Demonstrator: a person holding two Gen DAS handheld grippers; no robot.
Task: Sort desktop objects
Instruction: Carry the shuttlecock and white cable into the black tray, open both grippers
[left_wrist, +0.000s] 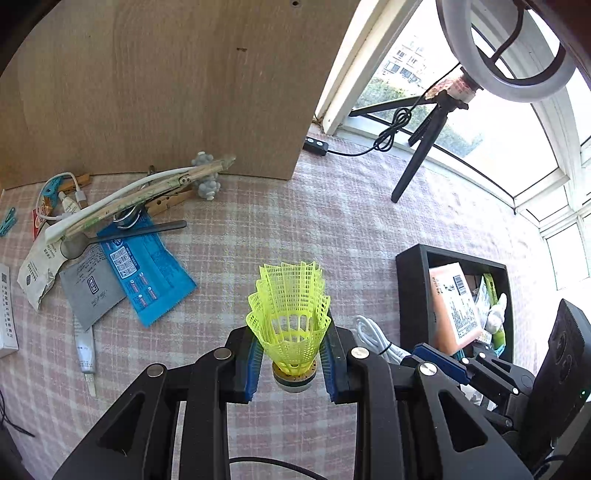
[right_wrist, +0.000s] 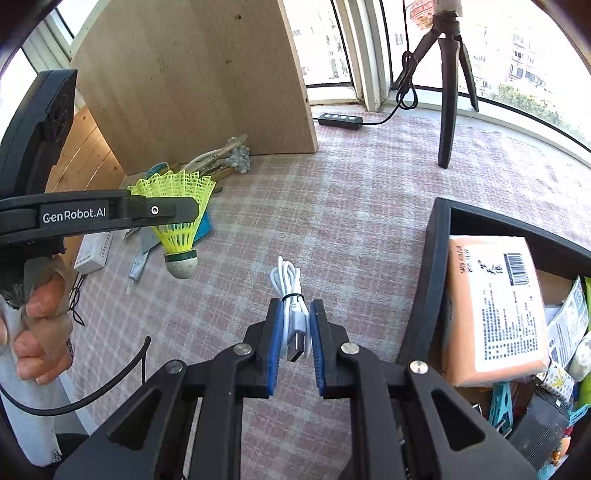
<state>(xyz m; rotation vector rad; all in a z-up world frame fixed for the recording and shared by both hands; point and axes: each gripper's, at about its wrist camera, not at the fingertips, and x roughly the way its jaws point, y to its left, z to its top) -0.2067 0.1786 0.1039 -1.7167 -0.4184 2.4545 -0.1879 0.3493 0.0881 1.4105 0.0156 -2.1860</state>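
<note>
My left gripper (left_wrist: 291, 354) is shut on a yellow plastic shuttlecock (left_wrist: 290, 314), held above the checked cloth, cork end toward the camera. It also shows in the right wrist view (right_wrist: 177, 225), held by the left gripper (right_wrist: 173, 212). My right gripper (right_wrist: 295, 328) is shut on a bundled white USB cable (right_wrist: 291, 295), just left of the black storage box (right_wrist: 436, 266). The cable (left_wrist: 373, 336) and the box (left_wrist: 410, 295) show in the left wrist view too.
The box holds an orange packet (right_wrist: 495, 306) and several small items. A pile of loose items lies by the wooden board (left_wrist: 147, 85): blue packet (left_wrist: 147, 266), spoon (left_wrist: 125, 236), tube (left_wrist: 83, 347), pegs. A ring-light tripod (right_wrist: 448, 92) and its cable remote (right_wrist: 340, 120) stand at the back.
</note>
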